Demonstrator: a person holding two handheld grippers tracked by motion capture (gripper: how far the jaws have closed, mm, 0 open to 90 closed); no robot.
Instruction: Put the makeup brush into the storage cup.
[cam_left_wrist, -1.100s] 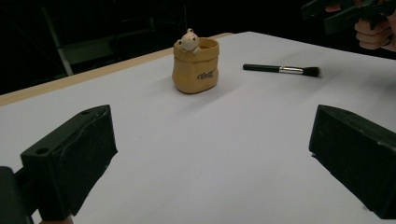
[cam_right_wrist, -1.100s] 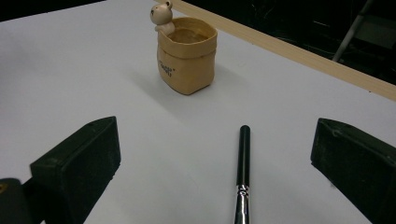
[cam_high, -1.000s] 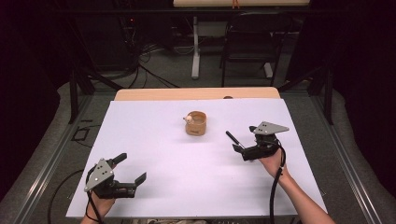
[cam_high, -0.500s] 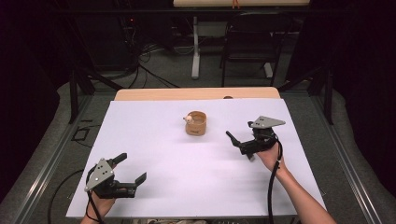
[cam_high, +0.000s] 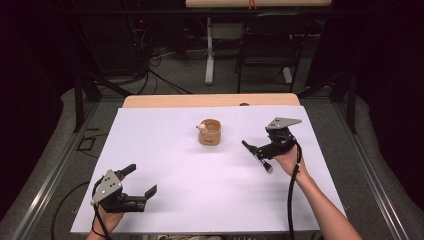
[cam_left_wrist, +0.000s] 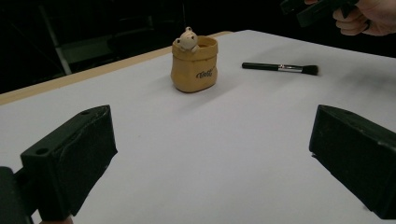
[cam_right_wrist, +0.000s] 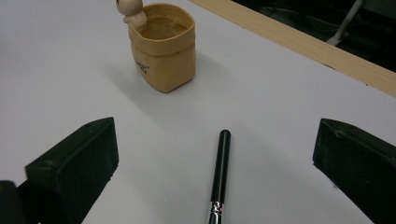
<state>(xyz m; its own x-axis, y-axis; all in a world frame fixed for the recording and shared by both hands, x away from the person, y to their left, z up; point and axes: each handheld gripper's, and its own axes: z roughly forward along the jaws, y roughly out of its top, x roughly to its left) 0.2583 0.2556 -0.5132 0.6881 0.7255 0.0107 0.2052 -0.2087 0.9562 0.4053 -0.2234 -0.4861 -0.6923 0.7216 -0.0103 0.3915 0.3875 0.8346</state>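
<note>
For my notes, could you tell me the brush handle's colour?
Glossy black, clearest in the right gripper view: brush handle.

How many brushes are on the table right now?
1: the black-handled makeup brush lies flat on the white table, right of the tan sack-shaped cup, under the right claw.

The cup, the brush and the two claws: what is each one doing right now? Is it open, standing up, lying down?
Cup: standing upright on the table, empty inside, a little bear figure at its rim.
Brush: lying flat on the table, apart from the cup, not gripped.
Left claw: open, holding nothing, low over the near left of the table.
Right claw: open, over the brush, one jaw to each side of the handle.
</note>
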